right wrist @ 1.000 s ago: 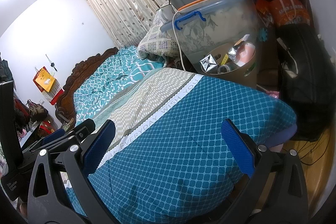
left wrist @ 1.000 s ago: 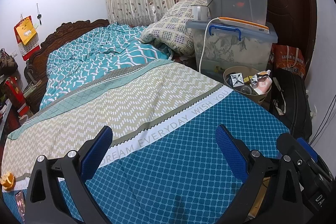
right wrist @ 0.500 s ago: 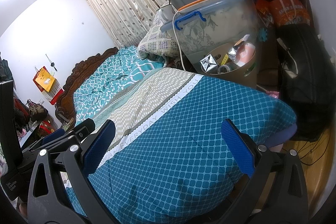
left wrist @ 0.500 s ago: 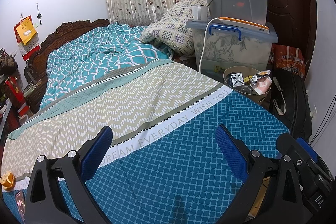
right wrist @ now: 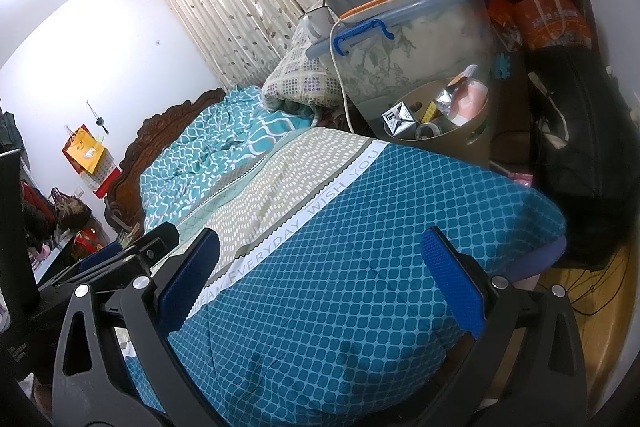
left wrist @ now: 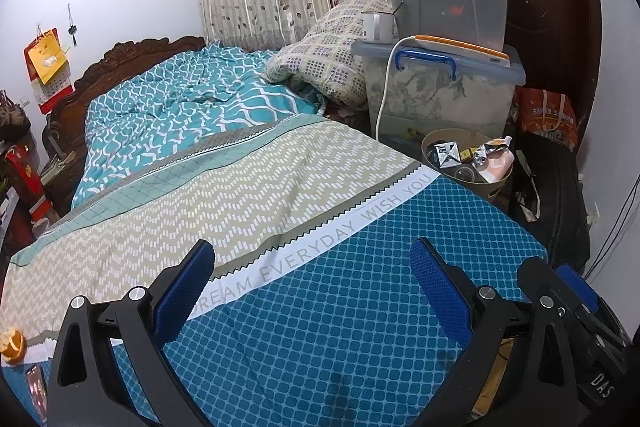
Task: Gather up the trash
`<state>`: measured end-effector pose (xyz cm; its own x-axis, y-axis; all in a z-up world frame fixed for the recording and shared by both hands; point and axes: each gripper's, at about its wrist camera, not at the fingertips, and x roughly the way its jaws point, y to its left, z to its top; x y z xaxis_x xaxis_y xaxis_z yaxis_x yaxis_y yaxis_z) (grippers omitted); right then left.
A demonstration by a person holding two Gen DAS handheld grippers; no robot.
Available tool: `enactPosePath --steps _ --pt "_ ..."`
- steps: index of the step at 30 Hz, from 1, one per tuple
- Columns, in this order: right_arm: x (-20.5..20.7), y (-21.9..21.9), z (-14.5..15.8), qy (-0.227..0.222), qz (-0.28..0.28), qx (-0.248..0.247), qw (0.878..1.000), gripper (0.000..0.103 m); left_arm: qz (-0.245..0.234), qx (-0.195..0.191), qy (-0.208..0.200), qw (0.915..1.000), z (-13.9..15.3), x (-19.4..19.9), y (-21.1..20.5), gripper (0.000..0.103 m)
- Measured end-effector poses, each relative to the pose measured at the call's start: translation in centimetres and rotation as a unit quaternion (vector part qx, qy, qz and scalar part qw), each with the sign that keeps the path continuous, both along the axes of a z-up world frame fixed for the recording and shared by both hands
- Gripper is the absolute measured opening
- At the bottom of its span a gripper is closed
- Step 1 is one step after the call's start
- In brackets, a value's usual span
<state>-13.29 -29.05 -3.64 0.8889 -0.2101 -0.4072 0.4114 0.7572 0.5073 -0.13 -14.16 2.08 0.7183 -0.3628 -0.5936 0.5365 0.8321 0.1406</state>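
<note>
A tan waste bin [left wrist: 494, 187] [right wrist: 464, 141] stands on the floor beside the bed's far right edge, filled with wrappers, a small black-and-white carton and a pink packet. A piece of orange peel [left wrist: 12, 345] lies on the bed cover at the far left edge of the left wrist view. My left gripper [left wrist: 312, 285] hovers open over the blue foot end of the bed, nothing between its blue pads. My right gripper [right wrist: 320, 275] is likewise open and empty over the same blue patch, to the right of the left one.
The bed [left wrist: 240, 187] fills most of both views. Stacked plastic storage boxes [left wrist: 440, 79] with a mug and a white cable stand behind the bin. A black bag [right wrist: 576, 155] and orange sacks [left wrist: 544, 115] sit at right. A small dark flat object [left wrist: 36, 387] lies near the peel.
</note>
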Motion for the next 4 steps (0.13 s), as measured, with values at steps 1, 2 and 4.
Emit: enactPosePath --steps 1,2,4 --pt "0.03 -0.01 0.01 0.000 0.000 0.000 1.000 0.100 0.000 0.000 0.002 1.0000 -0.01 0.09 0.02 0.094" --pt "-0.02 0.06 -0.03 0.000 0.001 0.000 1.000 0.100 0.000 0.000 0.004 1.0000 -0.05 0.12 0.10 0.094" --pt "0.10 0.01 0.05 0.001 0.002 -0.001 1.000 0.100 -0.001 -0.001 0.006 1.0000 0.04 0.24 0.12 0.094"
